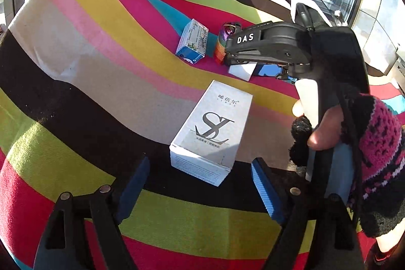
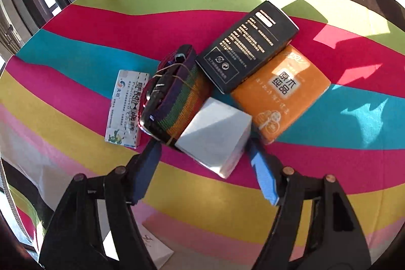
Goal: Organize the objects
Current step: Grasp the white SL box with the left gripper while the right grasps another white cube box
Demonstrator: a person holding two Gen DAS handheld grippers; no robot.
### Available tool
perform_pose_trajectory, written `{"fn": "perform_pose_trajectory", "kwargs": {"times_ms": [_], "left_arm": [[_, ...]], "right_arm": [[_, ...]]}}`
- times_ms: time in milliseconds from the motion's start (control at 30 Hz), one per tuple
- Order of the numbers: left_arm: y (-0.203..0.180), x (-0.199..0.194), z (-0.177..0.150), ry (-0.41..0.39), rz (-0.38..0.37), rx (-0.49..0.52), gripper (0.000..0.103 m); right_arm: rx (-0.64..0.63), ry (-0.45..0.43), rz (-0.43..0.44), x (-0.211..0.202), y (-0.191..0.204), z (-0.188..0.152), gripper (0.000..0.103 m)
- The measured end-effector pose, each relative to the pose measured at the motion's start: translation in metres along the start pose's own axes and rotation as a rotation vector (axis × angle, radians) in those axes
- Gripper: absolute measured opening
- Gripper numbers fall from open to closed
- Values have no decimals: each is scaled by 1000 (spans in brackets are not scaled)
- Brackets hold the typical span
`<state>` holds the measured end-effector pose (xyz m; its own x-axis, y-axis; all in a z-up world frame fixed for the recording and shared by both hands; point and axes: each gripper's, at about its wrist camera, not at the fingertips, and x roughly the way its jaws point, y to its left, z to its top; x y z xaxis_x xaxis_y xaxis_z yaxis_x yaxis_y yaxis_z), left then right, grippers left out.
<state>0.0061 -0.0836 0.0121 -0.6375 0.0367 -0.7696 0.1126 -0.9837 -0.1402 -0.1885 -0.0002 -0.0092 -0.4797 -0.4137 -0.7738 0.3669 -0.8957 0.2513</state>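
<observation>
I see a big desk with a striped cloth on it. Five things sit close together at the far side. The orange pack lies flat. The black box leans on top of it. The rolled rainbow strap lies next to them, and a small blue and white box lies just past the strap.

My right gripper is wide open. The small white box sits right in front of it, between the two fingertips but a little ahead. One corner points at me, so it sits crooked to the fingers. It touches the strap on one side and is just beside the orange pack on the other. I think I need to turn a bit to catch its flat sides.

My left gripper is wide open too. The tall white box lies flat on the desk, just ahead of the fingers and between them. Its long side runs away from me, so the fingers can close on its long sides. The left gripper is the nearer one to this box.
</observation>
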Motion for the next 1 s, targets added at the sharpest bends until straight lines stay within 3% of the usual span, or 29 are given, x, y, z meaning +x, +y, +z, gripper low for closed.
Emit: {"fn": "perform_pose_trajectory", "kwargs": {"times_ms": [67, 233, 400, 500, 567, 633, 700, 767, 800, 933, 967, 1000], "left_arm": [[-1, 0, -1, 1, 1, 3, 85], [-1, -1, -1, -3, -5, -7, 85], [-5, 0, -2, 7, 25, 6, 86], [-5, 2, 1, 16, 48, 17, 87], [-5, 2, 1, 20, 65, 20, 87], [-6, 5, 3, 27, 83, 23, 87], [-6, 6, 3, 39, 97, 28, 87], [-8, 9, 6, 58, 119, 41, 87], [-7, 11, 9, 67, 126, 42, 87], [-4, 14, 19, 52, 101, -8, 84], [-6, 16, 21, 46, 99, -5, 76], [-9, 19, 24, 49, 103, 6, 61]], "right_arm": [[-25, -18, 43, -16, -9, -11, 42], [-75, -16, 123, -65, -39, -50, 41], [-171, 26, 50, -91, -58, -89, 40], [-168, 20, 15, -93, -66, -87, 41], [-142, 21, 6, -90, -64, -83, 47], [-142, 9, -13, -81, -56, -72, 65], [-182, -10, -63, -78, -52, -68, 66], [-208, -23, -101, -79, -48, -71, 53], [-211, -26, -107, -86, -50, -75, 38], [-183, -34, -113, -99, -57, -85, 38], [-181, -34, -111, -100, -57, -85, 38], [-181, -32, -111, -99, -58, -84, 39]]}}
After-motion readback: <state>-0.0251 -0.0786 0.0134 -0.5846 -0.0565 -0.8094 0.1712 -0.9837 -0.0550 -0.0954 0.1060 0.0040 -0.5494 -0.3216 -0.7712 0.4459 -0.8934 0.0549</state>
